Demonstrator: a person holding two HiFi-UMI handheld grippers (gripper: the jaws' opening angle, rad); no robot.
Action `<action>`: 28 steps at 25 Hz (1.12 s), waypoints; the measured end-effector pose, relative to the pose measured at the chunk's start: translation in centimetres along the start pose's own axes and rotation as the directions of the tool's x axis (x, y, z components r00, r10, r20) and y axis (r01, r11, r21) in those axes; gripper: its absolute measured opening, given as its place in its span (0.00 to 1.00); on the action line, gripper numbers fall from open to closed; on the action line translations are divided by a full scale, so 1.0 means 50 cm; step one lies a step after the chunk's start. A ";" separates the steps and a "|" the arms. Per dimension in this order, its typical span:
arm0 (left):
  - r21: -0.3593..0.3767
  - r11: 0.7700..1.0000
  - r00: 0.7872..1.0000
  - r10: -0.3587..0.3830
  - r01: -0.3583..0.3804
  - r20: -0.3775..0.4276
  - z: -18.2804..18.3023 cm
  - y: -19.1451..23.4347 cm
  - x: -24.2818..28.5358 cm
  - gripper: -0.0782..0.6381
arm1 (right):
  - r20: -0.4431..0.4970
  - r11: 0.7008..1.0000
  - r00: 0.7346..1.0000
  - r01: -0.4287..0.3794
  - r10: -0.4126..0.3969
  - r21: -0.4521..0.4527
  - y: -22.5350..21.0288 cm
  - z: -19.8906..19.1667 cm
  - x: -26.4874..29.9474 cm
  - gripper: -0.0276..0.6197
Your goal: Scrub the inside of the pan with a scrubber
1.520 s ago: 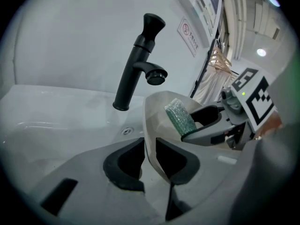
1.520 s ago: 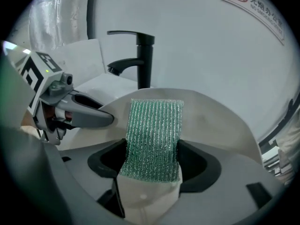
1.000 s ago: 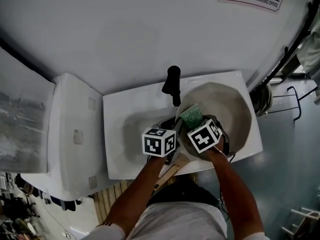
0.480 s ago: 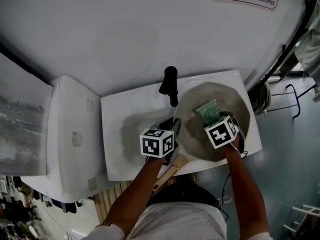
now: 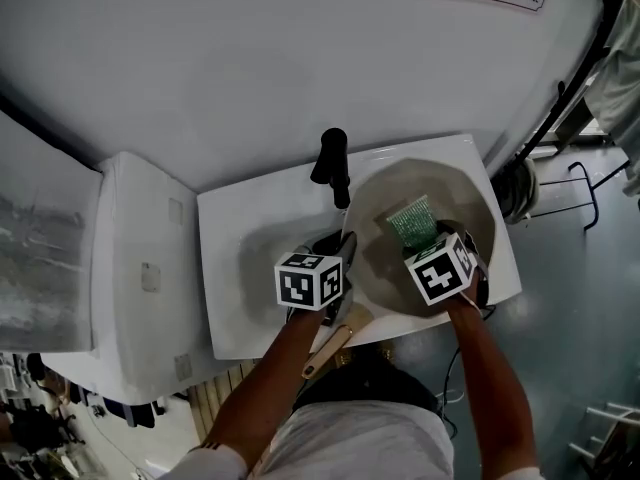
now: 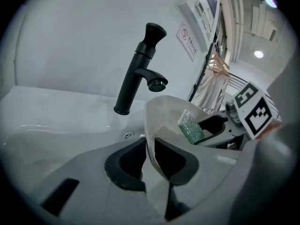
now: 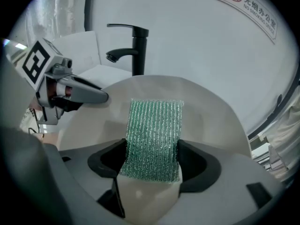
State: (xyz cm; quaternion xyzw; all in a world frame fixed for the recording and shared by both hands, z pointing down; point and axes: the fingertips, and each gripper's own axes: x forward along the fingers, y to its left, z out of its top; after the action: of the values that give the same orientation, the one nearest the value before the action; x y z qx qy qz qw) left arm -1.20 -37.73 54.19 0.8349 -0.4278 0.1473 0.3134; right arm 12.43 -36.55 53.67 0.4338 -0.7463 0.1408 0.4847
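A pale grey pan [image 5: 455, 203] sits tilted over the white sink [image 5: 235, 223], its wooden handle [image 5: 328, 349] pointing toward me. My left gripper [image 5: 343, 260] is shut on the pan's near-left rim; in the left gripper view the rim [image 6: 149, 149] stands edge-on between the two pads. My right gripper [image 5: 422, 240] is shut on a green mesh scrubber [image 5: 413, 221], whose free end lies against the pan's inside. In the right gripper view the scrubber [image 7: 153, 137] stands between the pads over the pan wall [image 7: 211, 111], with the left gripper [image 7: 101, 97] at the rim to the left.
A black faucet [image 5: 332, 166] stands at the back of the sink, close to the pan's far-left rim. A white cabinet [image 5: 140, 268] adjoins the sink on the left. A white wall runs behind. A dark metal rack [image 5: 580, 193] stands on the floor at the right.
The right gripper has carried the scrubber rightward, from the pan's left side to its middle. The left gripper has kept its hold on the rim.
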 end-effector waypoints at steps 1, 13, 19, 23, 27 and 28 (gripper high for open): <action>0.001 1.000 1.000 0.001 -0.001 0.000 0.000 0.000 0.000 0.20 | 0.006 1.000 1.000 -0.015 0.015 -0.001 0.019 0.004 -0.001 0.58; -0.001 1.000 1.000 0.011 -0.011 0.000 -0.001 0.000 0.000 0.20 | -0.010 0.993 0.993 -0.117 0.116 -0.006 0.131 0.006 0.033 0.58; 0.002 1.000 1.000 0.012 -0.012 0.000 0.000 0.000 0.001 0.20 | -0.047 0.990 0.991 -0.126 0.124 -0.058 0.136 -0.002 0.044 0.58; 0.005 1.000 1.000 0.013 -0.013 0.000 0.000 -0.001 0.001 0.20 | -0.079 0.990 0.990 -0.125 0.119 -0.070 0.123 -0.018 0.042 0.58; 0.007 1.000 1.000 0.012 -0.012 -0.002 0.000 -0.001 0.001 0.20 | -0.109 0.992 0.989 -0.105 0.097 -0.065 0.090 -0.038 0.036 0.58; 0.008 1.000 1.000 0.012 -0.012 -0.002 0.000 0.000 0.001 0.20 | -0.115 0.993 0.989 -0.096 0.089 -0.063 0.080 -0.043 0.034 0.58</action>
State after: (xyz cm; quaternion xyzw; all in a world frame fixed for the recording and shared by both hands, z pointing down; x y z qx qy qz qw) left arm -1.16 -37.76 54.22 0.8333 -0.4320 0.1519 0.3098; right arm 10.32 -33.73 57.01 0.3734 -0.7416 0.1618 0.5333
